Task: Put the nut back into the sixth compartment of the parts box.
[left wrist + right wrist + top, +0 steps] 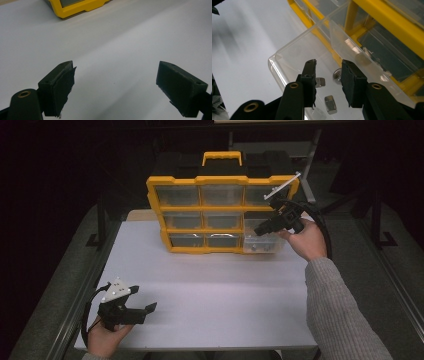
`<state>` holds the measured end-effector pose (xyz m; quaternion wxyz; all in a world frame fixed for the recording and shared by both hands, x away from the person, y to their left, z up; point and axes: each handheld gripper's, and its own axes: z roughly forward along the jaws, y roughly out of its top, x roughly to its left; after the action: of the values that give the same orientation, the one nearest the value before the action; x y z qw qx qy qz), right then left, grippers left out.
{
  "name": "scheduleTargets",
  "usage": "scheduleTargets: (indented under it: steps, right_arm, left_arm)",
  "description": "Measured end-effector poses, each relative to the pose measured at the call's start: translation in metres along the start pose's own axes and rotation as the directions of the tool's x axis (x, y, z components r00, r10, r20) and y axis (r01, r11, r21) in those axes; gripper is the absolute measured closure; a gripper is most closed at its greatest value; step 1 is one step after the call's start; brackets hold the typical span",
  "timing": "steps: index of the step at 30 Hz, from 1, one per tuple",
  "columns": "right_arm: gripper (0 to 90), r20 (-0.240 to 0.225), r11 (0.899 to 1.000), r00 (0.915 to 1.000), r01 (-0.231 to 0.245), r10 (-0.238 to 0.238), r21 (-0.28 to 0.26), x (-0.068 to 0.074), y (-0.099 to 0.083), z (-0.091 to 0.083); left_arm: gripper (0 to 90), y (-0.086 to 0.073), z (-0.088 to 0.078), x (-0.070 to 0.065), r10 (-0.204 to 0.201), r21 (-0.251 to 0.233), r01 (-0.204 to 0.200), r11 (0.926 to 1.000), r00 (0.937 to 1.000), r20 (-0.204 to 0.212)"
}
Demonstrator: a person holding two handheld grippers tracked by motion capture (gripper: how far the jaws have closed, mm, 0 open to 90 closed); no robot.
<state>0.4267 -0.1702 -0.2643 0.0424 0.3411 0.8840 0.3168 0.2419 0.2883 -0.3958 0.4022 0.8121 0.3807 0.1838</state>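
A yellow organiser box (222,181) with clear drawers stands upright at the back of the white table (210,290). Its bottom right drawer (263,244) is pulled out; in the right gripper view this clear drawer (287,50) holds loose steel nuts (330,104) and a bolt (337,74). My right gripper (260,227) reaches down into it, and its jaws (328,62) stand a little apart with nothing pressed between the pads. One nut (320,82) lies just beside the left pad. My left gripper (144,299) rests low at the table's front left, its jaws (115,72) wide open over bare tabletop.
The box has a yellow carrying handle (222,156) on top and a black body behind. A corner of the yellow frame (75,8) shows far ahead of the left gripper. Metal rails run along both sides of the table, with dark floor beyond.
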Motion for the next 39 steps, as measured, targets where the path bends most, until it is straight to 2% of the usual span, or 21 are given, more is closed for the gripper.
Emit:
scheduleTargets:
  steps: [4, 6, 8, 13, 18, 22, 31, 37, 39]
  right_arm:
    - [62.4, 0.001, 1.000, 1.0000, -0.006, 0.006, -0.017, 0.002, -0.003, -0.009]
    - [61.8, 0.002, 1.000, 1.0000, 0.004, -0.004, -0.026, 0.005, -0.004, -0.015]
    - [61.0, 0.004, 0.999, 1.0000, 0.007, -0.007, -0.037, 0.008, -0.005, -0.020]
    - [58.7, -0.003, 0.997, 0.9997, 0.024, -0.025, -0.069, 0.016, -0.009, -0.033]
    - [56.1, -0.013, 0.995, 0.9994, 0.031, -0.032, -0.094, 0.023, -0.014, -0.043]
    - [53.6, -0.020, 0.992, 0.9989, 0.039, -0.041, -0.120, 0.028, -0.019, -0.049]
    - [47.3, -0.032, 0.988, 0.9982, 0.045, -0.050, -0.144, 0.040, -0.038, -0.057]
    - [45.9, -0.021, 0.987, 0.9979, 0.058, -0.062, -0.151, 0.047, -0.052, -0.055]
    - [45.1, -0.026, 0.987, 0.9980, 0.054, -0.058, -0.151, 0.049, -0.056, -0.054]
  left_arm:
    - [14.5, 0.001, 0.001, -0.001, 0.001, -0.004, -0.001, 1.0000, 1.0000, 0.002]
    - [14.5, 0.001, 0.000, -0.001, 0.010, 0.004, -0.010, 0.9999, 0.9999, 0.003]
    - [14.5, 0.001, 0.001, -0.002, -0.001, -0.004, 0.002, 1.0000, 1.0000, 0.004]
    - [14.5, 0.001, -0.001, -0.001, 0.015, 0.001, -0.015, 0.9999, 0.9999, 0.003]
    - [14.5, 0.001, -0.001, -0.002, -0.006, -0.011, 0.006, 0.9999, 1.0000, 0.005]
    - [14.6, 0.002, -0.002, -0.001, 0.006, -0.010, -0.006, 0.9999, 1.0000, 0.004]
    - [14.5, 0.002, -0.002, -0.002, 0.012, -0.007, -0.012, 0.9999, 0.9999, 0.006]
    - [14.5, 0.002, -0.001, -0.003, -0.005, -0.019, 0.005, 0.9998, 1.0000, 0.006]
    - [14.5, 0.002, -0.001, -0.003, 0.006, -0.018, -0.006, 0.9998, 1.0000, 0.005]
